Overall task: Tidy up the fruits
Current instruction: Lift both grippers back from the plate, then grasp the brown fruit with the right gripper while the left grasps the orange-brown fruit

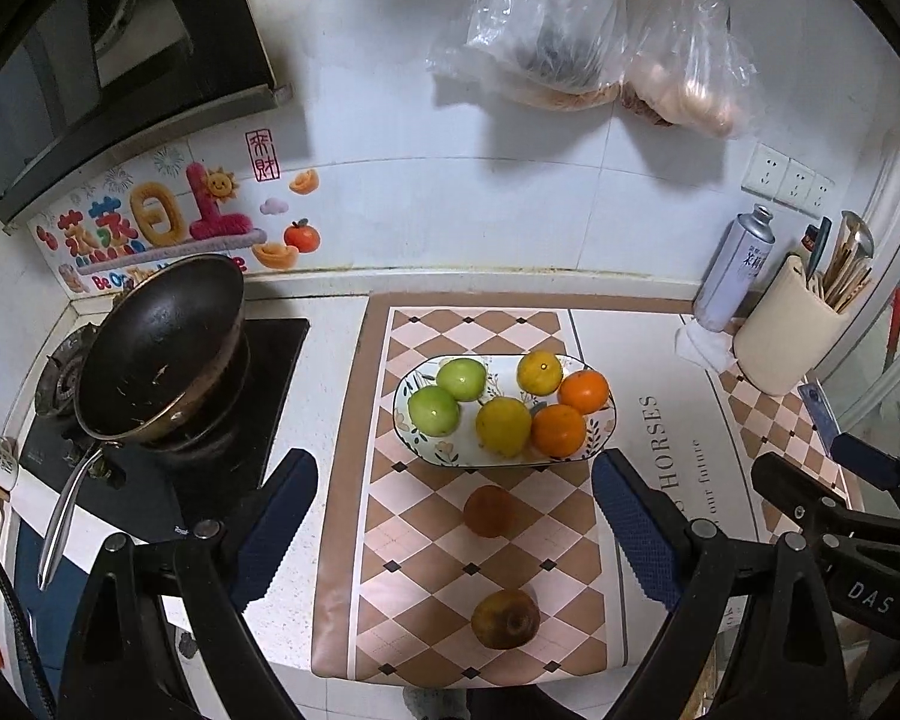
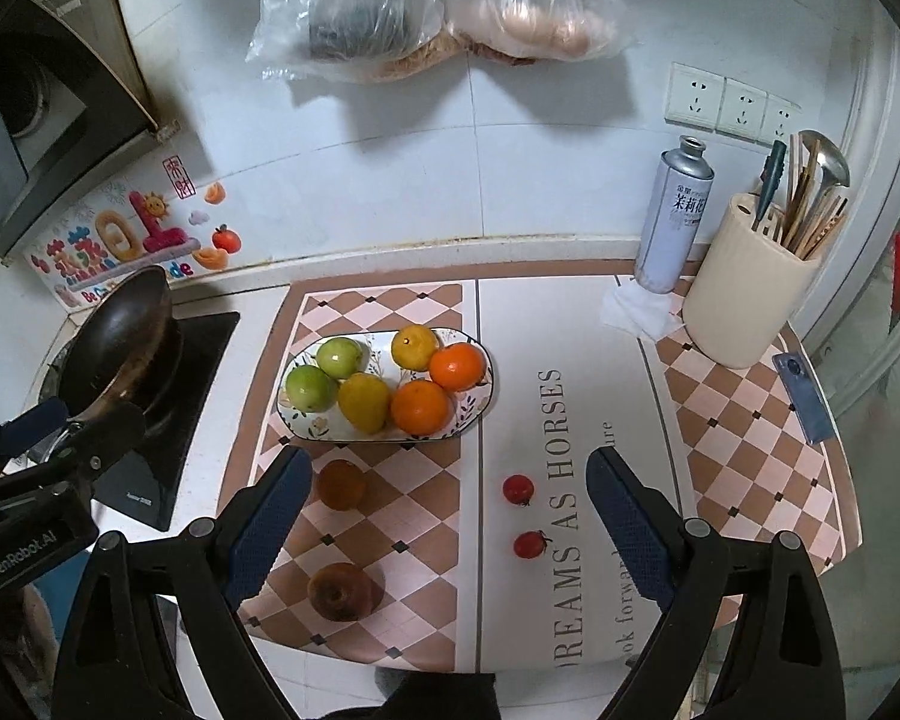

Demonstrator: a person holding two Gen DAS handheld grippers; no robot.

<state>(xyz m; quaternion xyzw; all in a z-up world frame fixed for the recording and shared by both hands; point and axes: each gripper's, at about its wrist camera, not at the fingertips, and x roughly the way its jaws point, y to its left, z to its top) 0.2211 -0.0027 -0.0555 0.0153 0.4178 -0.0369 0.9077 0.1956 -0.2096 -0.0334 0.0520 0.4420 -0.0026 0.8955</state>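
A patterned oval plate on the checkered mat holds two green apples, two yellow citrus and two oranges. Two brown kiwis lie in front of it, one near, one farther. Two cherry tomatoes lie on the mat's white strip. My left gripper is open, above the kiwis. My right gripper is open, above the tomatoes. Both are empty.
A dark wok sits on the stove at left. A spray can, a cream utensil holder, a crumpled tissue and a phone stand at right. Plastic bags hang on the tiled wall.
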